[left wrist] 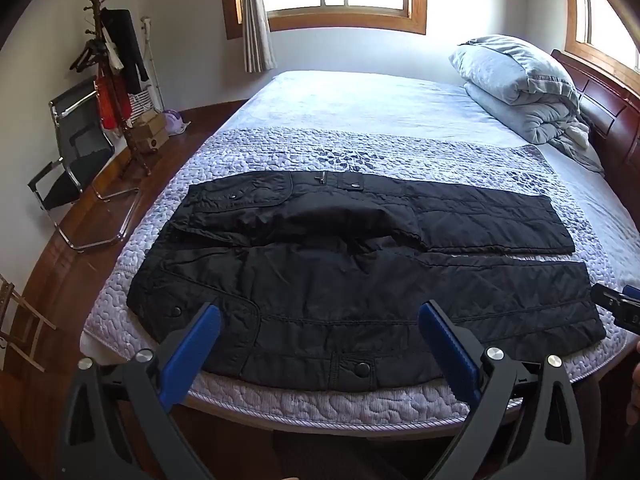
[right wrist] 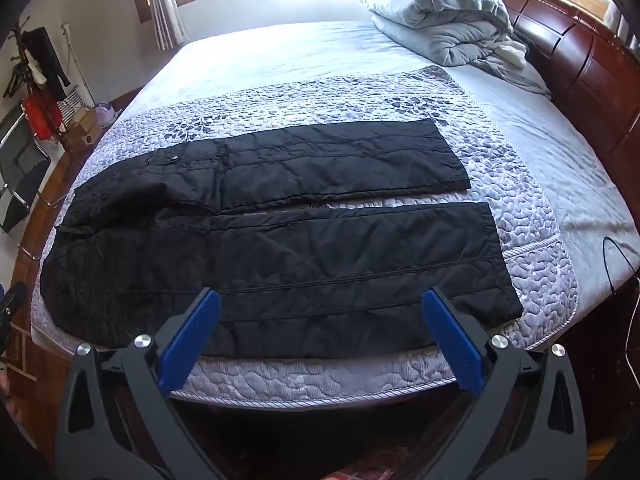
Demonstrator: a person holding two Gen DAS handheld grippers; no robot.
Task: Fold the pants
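Observation:
Black quilted pants (left wrist: 360,268) lie flat on the bed's patterned quilt (left wrist: 280,152), waist to the left, both legs stretched to the right with a gap between them. They also show in the right wrist view (right wrist: 280,248). My left gripper (left wrist: 320,312) is open and empty, hovering over the near hip and waist part at the bed's front edge. My right gripper (right wrist: 320,296) is open and empty above the near leg, toward the hem (right wrist: 500,264). The right gripper's tip (left wrist: 616,308) shows at the right edge of the left wrist view.
A folded grey duvet (left wrist: 520,84) lies at the head of the bed by the dark wooden headboard (right wrist: 580,60). A chair (left wrist: 76,168), a coat stand (left wrist: 108,80) and boxes stand on the floor to the left. A cable (right wrist: 620,264) hangs at the bed's right edge.

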